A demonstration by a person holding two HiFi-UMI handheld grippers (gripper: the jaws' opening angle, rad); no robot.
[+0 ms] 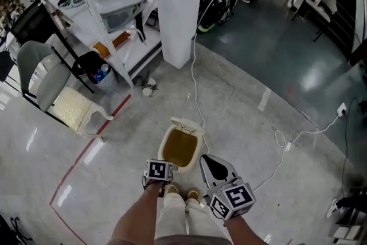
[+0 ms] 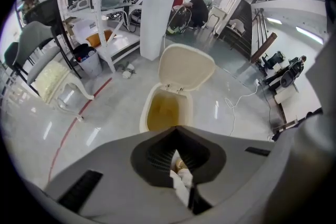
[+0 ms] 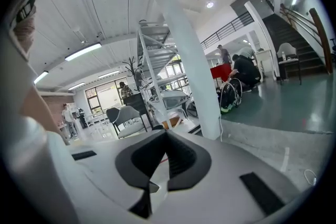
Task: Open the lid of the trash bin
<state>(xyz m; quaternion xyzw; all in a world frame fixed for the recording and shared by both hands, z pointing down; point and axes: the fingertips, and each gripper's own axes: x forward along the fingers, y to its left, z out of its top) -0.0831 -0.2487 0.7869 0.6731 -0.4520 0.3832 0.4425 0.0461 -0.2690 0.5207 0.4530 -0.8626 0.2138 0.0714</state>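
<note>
Now the trash bin [image 1: 172, 143] sits on the grey floor [image 1: 246, 117] right in front of the person's shoes [image 1: 194, 195], lid [image 1: 187, 124] already up. Its oblong mouth runs lengthwise away from the person towards the white pillar [image 1: 178, 8]. The lid is hinged at that far end, standing raised with its pale inner face turned back this way. The left gripper [image 2: 176, 128] hangs just above the bin's near rim, jaw tips pressed together, nothing between them. The right gripper [image 3: 167, 134] is beside it, aimed outward across the room, jaws likewise closed and empty.
</note>
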